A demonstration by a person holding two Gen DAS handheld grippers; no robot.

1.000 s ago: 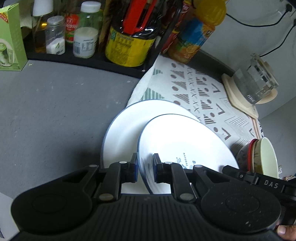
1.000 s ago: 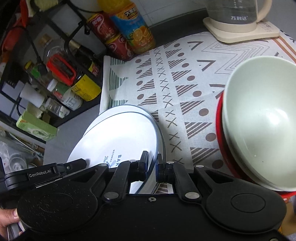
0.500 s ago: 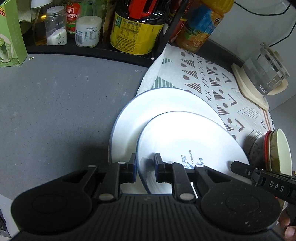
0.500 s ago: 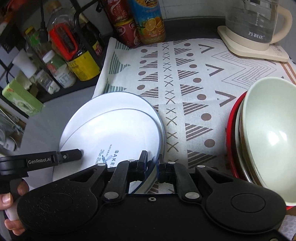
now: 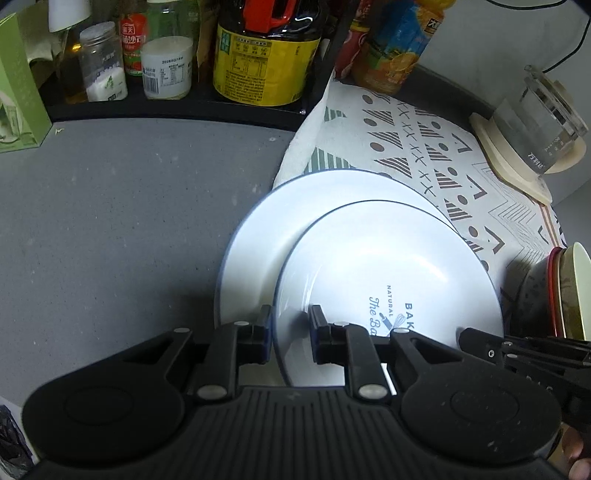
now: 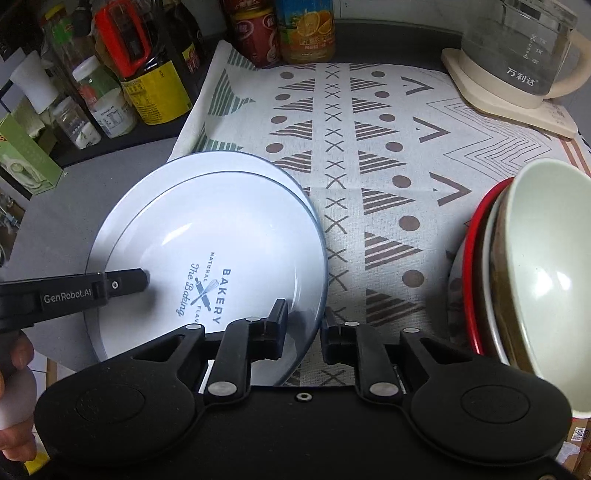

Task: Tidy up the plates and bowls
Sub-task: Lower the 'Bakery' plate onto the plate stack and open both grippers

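A: Left wrist view first. What is the setting?

B: A grey speckled counter (image 5: 110, 221), a dark shelf (image 5: 177, 107) at the back crowded with jars and a yellow-labelled oil bottle (image 5: 266, 62), and a patterned cloth (image 5: 424, 147) to the right with a glass kettle (image 5: 539, 136) on a cream base. Two white plates lie half on the counter and half on the cloth: the printed plate (image 5: 388, 273) rests on the larger plate (image 5: 280, 236), shifted toward the right.

A: And the left gripper (image 5: 290, 338)?

B: Its fingers straddle the near rim of the printed plate, one outside and one over the plate's inside. A gap shows at the rim, so they look released rather than clamped.

A: Now the right wrist view.

B: Same cloth (image 6: 369, 155), kettle (image 6: 517, 66) far right, cans and a juice bottle (image 6: 306, 33) at the back. A stack of bowls (image 6: 535, 273) stands tilted at the right edge, apart from the plates. The printed plate (image 6: 221, 240) sits on the larger plate (image 6: 236, 162).

A: The right gripper (image 6: 303, 336)?

B: Spread open around the plate's right rim: left finger over the plate, right finger over the cloth, neither pressing. The left gripper's finger (image 6: 122, 284) reaches in from the left over the plate's inside.
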